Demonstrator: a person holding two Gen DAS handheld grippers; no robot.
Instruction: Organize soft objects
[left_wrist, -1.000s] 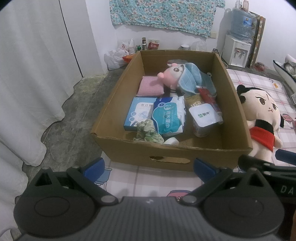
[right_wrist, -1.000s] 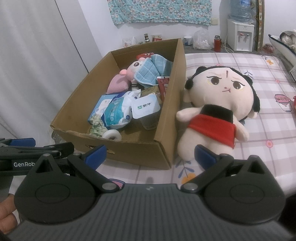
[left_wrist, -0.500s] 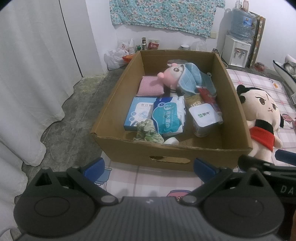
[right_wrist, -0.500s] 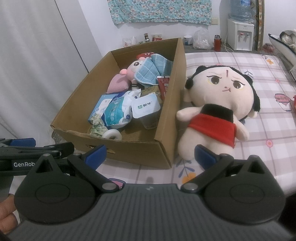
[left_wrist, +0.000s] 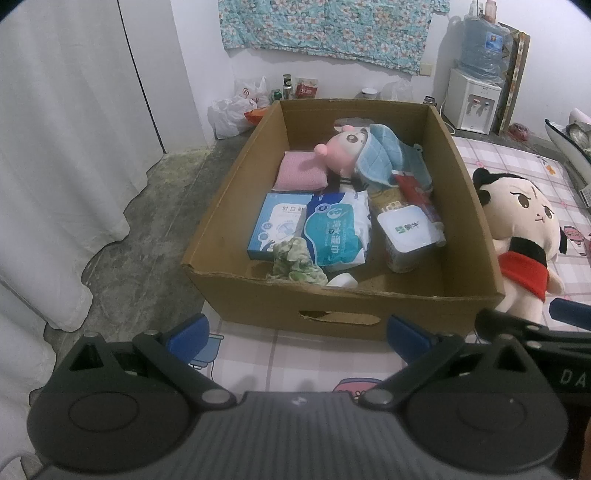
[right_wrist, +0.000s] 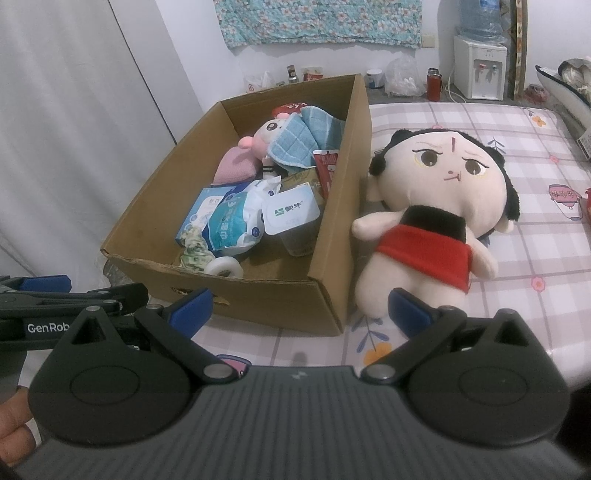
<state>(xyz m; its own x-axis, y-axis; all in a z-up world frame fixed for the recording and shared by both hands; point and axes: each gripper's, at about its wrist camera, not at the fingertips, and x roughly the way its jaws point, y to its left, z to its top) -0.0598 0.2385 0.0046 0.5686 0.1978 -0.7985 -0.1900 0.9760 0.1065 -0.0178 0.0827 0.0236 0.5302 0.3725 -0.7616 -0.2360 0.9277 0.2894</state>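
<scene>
left gripper (left_wrist: 297, 334): hovering low in front of the box, blue-tipped jaws spread wide, gripping nothing

right gripper (right_wrist: 300, 308): same deal, jaws sitting wide apart and empty, pointing at the gap between the box corner and the big doll

cardboard box (left_wrist: 476, 206): plain brown corrugated, open top, ragged hand-hole cut in the near wall, sitting on the pink checked sheet (right_wrist: 461, 122)

big plush doll (right_wrist: 439, 206): lying outside the box, pressed right up against its right wall; fuzzy cream body, black hair buns, red bib

pink plush (left_wrist: 338, 149): lying inside the box toward the back, round head half covered by a quilted light-blue cloth (left_wrist: 380, 157)

pink cushion (left_wrist: 301, 177): small, squarish, knitted-looking, resting in the back left of the box

other stuff in box: glossy wet wipes pack (left_wrist: 336, 230), flat blue carton (left_wrist: 279, 225), crumpled green scrunchie (left_wrist: 295, 260), tub with a white foil lid (left_wrist: 406, 229), white tape roll (right_wrist: 223, 267)
</scene>
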